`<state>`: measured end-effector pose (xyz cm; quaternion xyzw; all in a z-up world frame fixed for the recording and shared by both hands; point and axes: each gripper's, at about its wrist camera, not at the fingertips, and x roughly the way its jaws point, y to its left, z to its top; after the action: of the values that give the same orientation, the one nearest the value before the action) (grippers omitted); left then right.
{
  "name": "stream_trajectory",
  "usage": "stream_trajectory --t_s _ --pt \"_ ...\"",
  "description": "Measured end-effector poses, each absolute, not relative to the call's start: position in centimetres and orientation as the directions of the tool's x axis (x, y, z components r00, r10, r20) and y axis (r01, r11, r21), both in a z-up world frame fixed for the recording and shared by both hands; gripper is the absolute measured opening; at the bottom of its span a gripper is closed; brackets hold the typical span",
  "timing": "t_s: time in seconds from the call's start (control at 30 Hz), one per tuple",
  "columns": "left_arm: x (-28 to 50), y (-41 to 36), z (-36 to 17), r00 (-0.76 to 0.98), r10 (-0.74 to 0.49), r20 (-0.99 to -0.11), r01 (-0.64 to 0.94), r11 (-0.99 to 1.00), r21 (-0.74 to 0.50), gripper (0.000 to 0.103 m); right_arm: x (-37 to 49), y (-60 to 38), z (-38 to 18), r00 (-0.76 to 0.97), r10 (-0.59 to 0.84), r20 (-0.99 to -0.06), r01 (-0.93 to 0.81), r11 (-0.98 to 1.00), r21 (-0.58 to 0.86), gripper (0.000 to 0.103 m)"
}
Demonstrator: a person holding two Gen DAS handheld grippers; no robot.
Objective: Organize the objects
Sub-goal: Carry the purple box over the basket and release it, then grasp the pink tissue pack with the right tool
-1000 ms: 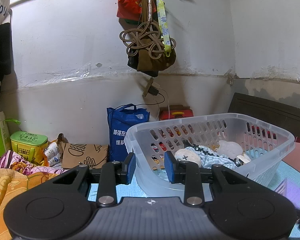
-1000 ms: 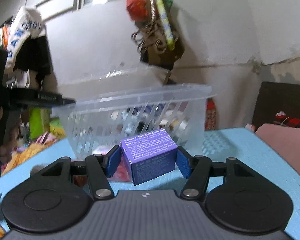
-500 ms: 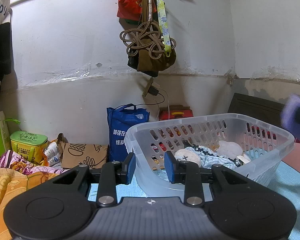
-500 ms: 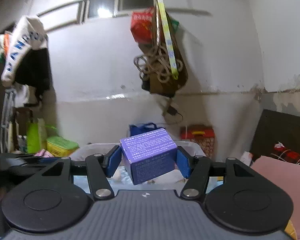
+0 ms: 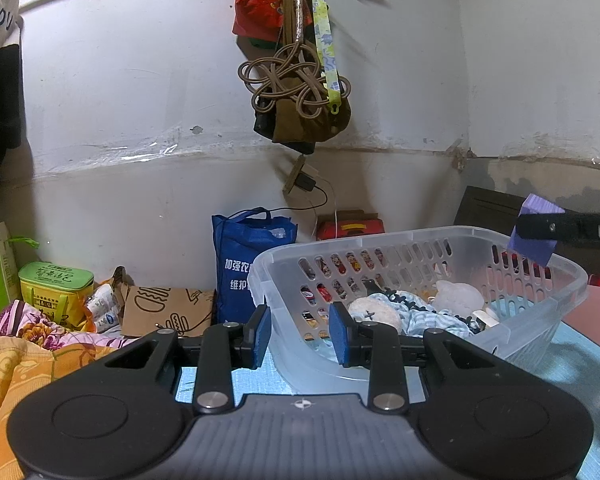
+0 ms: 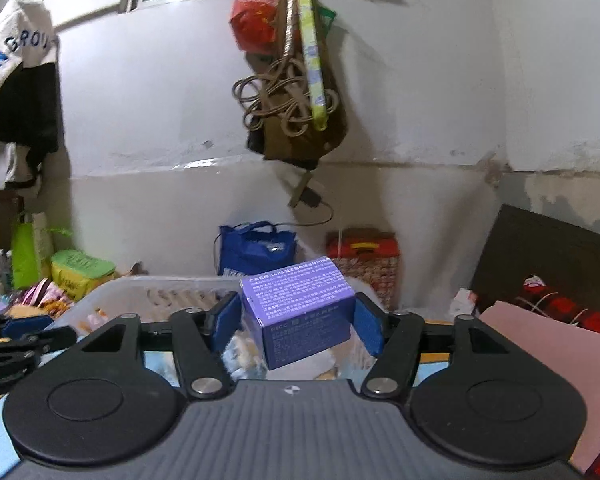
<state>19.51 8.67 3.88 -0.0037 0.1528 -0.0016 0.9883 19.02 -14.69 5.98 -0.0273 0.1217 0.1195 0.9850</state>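
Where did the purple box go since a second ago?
The right gripper kept hold of the purple box and lifted it from low in front of the clear basket up over its rim. The left gripper stayed still, open and empty. The basket did not move.

Blue tote bag [image 5: 246, 264] by wall, green tin [image 5: 56, 282], paper bag [image 5: 166, 310]

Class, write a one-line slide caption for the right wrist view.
Right gripper holds a purple box above the clear basket.
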Motion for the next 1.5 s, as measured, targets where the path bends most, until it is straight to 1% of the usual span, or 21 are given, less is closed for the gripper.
stream_trajectory --t_s 0.07,0.13,0.27,0.37,0.47,0.53,0.7,0.93,1.13,1.23,1.3,1.37,1.43,1.47,1.5 --pt "19.5 8.7 3.9 0.953 -0.005 -0.302 0.003 1.000 -0.008 0.036 18.5 -15.0 6.0 0.957 0.185 -0.221 -0.196 0.980 -0.025 0.103" --pt "19.5 8.7 3.9 0.953 -0.005 -0.302 0.003 1.000 -0.008 0.036 17.6 -15.4 6.1 0.968 0.170 -0.184 -0.174 0.985 -0.007 0.103" --pt "19.5 8.7 3.9 0.953 -0.005 -0.302 0.003 1.000 -0.007 0.036 14.9 -16.4 5.6 0.972 0.149 -0.182 -0.145 0.989 0.036 0.103" --pt "19.6 8.6 3.8 0.953 -0.007 -0.302 0.005 1.000 -0.009 0.036 12.6 -17.1 4.1 0.964 0.187 -0.188 -0.173 0.981 0.085 0.103" --pt "19.6 8.7 3.8 0.953 -0.006 -0.302 0.004 1.000 -0.007 0.035 11.3 -17.3 1.6 0.943 0.227 -0.241 -0.202 0.971 0.127 0.103" --pt "19.6 8.8 3.8 0.953 -0.008 -0.302 0.006 1.000 -0.009 0.035 11.3 -16.7 -0.2 0.917 0.261 -0.301 -0.229 0.964 0.138 0.103" --pt "19.6 8.8 3.8 0.953 -0.008 -0.302 0.006 1.000 -0.008 0.035 12.4 -14.3 -2.4 0.871 0.273 -0.409 -0.235 0.962 0.142 0.103" --pt "19.7 8.8 3.8 0.953 -0.007 -0.301 0.005 1.000 -0.008 0.035 12.7 -11.1 -2.7 0.854 0.282 -0.437 -0.273 0.958 0.083 0.103" --pt "19.6 8.8 3.7 0.953 -0.007 -0.301 0.005 1.000 -0.007 0.035 14.1 -10.2 -3.0 0.816 0.320 -0.482 -0.302 0.946 0.117 0.103" --pt "19.7 8.9 3.7 0.954 -0.007 -0.301 0.005 1.000 -0.008 0.035 14.3 -9.8 -3.5 0.814 0.297 -0.499 -0.293 0.952 0.089 0.103" --pt "19.6 8.8 3.7 0.954 -0.007 -0.301 0.005 1.000 -0.008 0.035 14.5 -9.9 -3.6 0.803 0.306 -0.511 -0.294 0.950 0.108 0.101" --pt "19.6 8.9 3.7 0.954 -0.008 -0.301 0.005 1.000 -0.008 0.035 14.8 -9.8 -3.7 0.800 0.299 -0.521 -0.287 0.952 0.105 0.095" --pt "19.6 8.8 3.7 0.953 -0.008 -0.301 0.005 1.000 -0.008 0.035 15.0 -9.8 -3.8 0.798 0.288 -0.530 -0.276 0.955 0.104 0.082" --pt "19.7 8.9 3.7 0.953 -0.008 -0.301 0.006 1.000 -0.008 0.035 14.9 -9.9 -3.8 0.795 0.287 -0.534 -0.275 0.956 0.104 0.081" --pt "19.6 8.8 3.7 0.954 -0.007 -0.301 0.005 1.000 -0.008 0.035 14.9 -10.0 -3.8 0.793 0.295 -0.532 -0.281 0.953 0.110 0.078"
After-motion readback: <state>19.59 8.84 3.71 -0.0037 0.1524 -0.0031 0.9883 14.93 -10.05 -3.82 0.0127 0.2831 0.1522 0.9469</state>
